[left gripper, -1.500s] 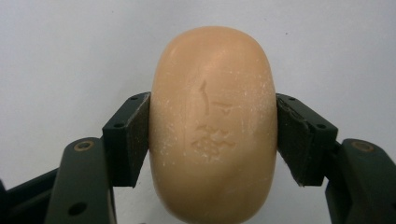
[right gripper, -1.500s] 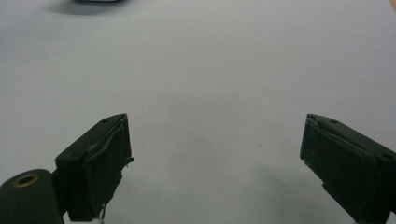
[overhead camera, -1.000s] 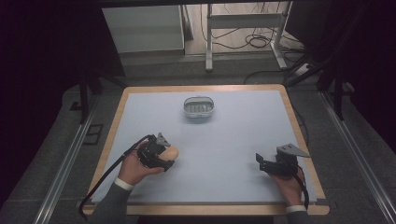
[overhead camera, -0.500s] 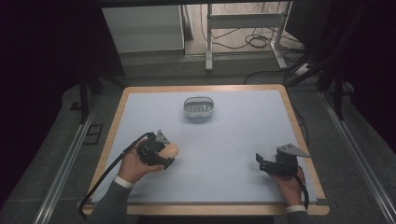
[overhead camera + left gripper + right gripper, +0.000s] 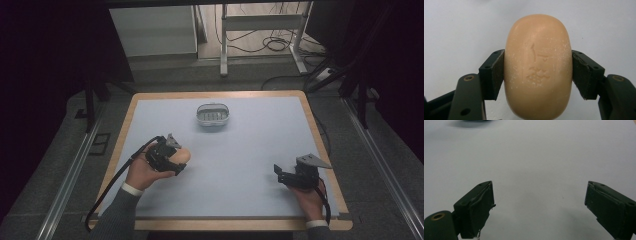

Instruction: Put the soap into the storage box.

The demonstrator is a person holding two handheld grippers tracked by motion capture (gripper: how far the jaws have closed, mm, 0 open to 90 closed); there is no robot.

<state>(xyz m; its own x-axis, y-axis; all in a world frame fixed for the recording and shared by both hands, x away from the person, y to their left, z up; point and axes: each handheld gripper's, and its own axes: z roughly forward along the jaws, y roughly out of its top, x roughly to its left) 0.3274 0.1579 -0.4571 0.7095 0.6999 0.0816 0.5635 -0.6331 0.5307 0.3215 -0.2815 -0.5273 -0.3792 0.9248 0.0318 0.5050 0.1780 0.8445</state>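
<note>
The tan oval bar of soap in my left tool looks waxy and matt, dusted with pale powdery specks around a stamped mark. My tools' black plastic jaws carry matt, rubbery pads, frayed at the edges on my right tool. The bench has a smooth, matt pale blue top and a light wooden rim.

The bar of soap was a smooth, rounded oval in pale tan-orange, with a faint stamped mark pressed into its upper face and a dusting of white specks. It sat clamped by its two long sides, well short of the soap dish and off to that dish's left. The soap dish, an oval with a ribbed floor, stood upright and held nothing.
</note>
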